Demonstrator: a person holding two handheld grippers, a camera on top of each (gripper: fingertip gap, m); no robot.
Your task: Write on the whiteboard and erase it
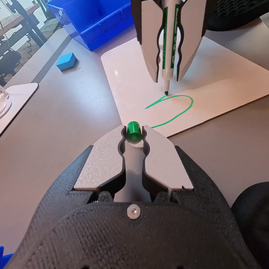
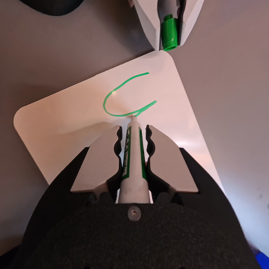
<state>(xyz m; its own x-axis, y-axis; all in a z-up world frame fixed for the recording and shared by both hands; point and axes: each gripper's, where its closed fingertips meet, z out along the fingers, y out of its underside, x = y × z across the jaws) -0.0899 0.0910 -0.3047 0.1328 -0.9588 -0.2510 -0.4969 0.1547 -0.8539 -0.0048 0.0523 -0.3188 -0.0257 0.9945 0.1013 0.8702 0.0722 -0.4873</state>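
Observation:
A small white whiteboard (image 1: 203, 81) lies flat on the grey table; it also shows in the right wrist view (image 2: 65, 123). My right gripper (image 2: 133, 128) is shut on a white and green marker (image 2: 133, 160), whose tip touches the board at the end of a curved green line (image 2: 107, 99). The left wrist view shows the same gripper (image 1: 167, 80), marker (image 1: 168, 43) and green line (image 1: 190, 104). My left gripper (image 1: 133, 128) is shut on the green marker cap (image 1: 133, 132), just off the board's near corner. The right wrist view shows that cap (image 2: 169, 35) too.
A blue eraser block (image 1: 67, 61) sits on the table left of the board. A blue plastic bin (image 1: 93, 21) stands behind it. A second white board (image 1: 18, 96) lies at the left edge, with a clear object partly on it. Desks stand beyond the table's left edge. There is about 10 cm between the tips of the two grippers.

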